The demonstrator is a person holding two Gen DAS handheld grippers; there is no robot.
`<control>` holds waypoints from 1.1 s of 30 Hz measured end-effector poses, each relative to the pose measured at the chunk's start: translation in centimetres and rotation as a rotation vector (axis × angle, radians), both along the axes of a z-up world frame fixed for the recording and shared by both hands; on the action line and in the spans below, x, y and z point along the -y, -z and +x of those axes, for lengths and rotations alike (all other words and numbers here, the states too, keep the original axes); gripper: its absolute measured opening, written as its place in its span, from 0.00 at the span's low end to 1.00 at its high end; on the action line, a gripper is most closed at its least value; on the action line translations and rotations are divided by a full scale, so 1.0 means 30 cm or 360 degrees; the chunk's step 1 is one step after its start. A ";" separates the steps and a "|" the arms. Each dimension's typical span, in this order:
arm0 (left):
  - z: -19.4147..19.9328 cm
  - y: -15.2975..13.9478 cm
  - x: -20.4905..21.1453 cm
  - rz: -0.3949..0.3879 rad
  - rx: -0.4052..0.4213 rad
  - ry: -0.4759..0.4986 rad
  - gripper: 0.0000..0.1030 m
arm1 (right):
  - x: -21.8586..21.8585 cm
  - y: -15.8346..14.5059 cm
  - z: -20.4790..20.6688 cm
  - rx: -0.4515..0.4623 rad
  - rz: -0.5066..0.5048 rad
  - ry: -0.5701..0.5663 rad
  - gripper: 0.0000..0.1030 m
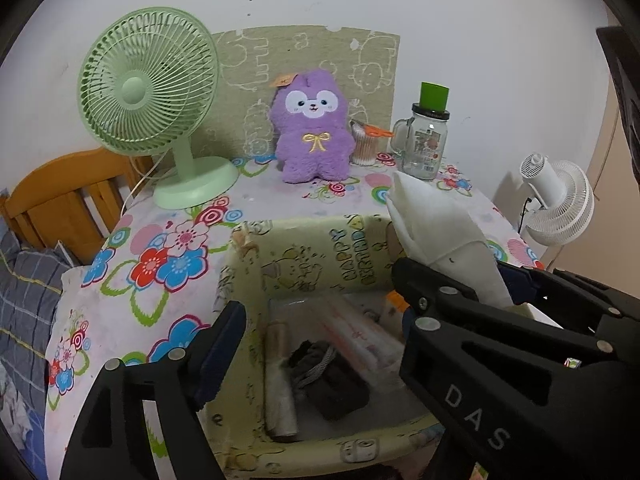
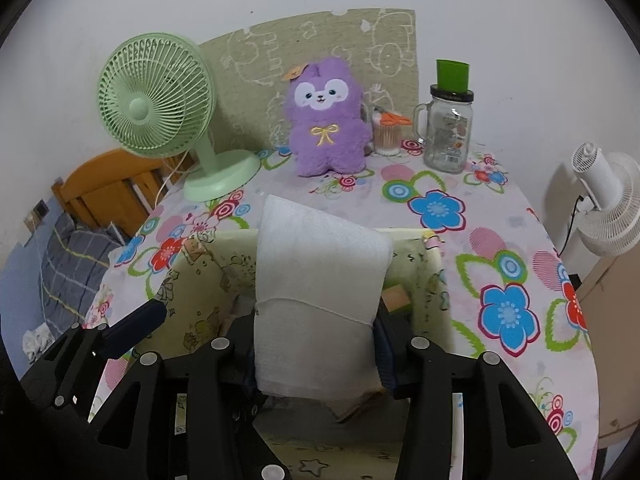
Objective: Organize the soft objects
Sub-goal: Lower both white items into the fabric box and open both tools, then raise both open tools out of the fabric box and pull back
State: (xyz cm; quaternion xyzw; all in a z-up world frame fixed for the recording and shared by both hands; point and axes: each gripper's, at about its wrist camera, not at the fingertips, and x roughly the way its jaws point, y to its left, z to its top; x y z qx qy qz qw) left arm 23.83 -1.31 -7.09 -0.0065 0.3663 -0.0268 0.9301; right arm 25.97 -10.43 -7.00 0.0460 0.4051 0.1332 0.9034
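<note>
Downward-tilted, right gripper (image 2: 316, 344) clamps white foam (image 2: 320, 280).

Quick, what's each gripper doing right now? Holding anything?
Left gripper: open, holding nothing, above the yellow box.
Right gripper: closed on the white foam pad, over the same box.

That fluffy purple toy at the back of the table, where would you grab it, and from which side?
Probably around the waist of the purple plush toy, just below its yellow bow, coming from the front. It sits upright facing the cameras, leaning against the board behind, so the back is closed off. The green fan and the cotton-swab jar stand close by, so the gripper should approach straight on.
</note>
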 end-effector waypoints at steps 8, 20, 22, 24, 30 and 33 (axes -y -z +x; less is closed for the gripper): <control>-0.025 0.004 -0.019 -0.0015 0.0003 0.0010 0.81 | -0.032 0.009 -0.013 -0.0006 -0.0026 -0.0024 0.60; -0.069 -0.006 -0.014 -0.0015 0.0012 0.0003 0.81 | -0.020 -0.003 -0.055 0.0014 -0.0007 -0.0007 0.80; -0.079 -0.012 -0.011 -0.0015 0.0019 0.0000 0.81 | -0.017 -0.010 -0.069 0.0022 -0.0006 -0.0007 0.80; -0.091 -0.019 -0.010 -0.0016 0.0027 0.0000 0.81 | -0.013 -0.019 -0.081 0.0031 -0.0003 -0.0007 0.80; -0.134 -0.042 -0.003 -0.0007 0.0059 -0.0003 0.82 | -0.004 -0.039 -0.117 0.0055 -0.0004 -0.0013 0.80; -0.153 -0.051 0.003 -0.0007 0.0072 -0.0003 0.82 | 0.002 -0.051 -0.138 0.0071 -0.0005 -0.0010 0.80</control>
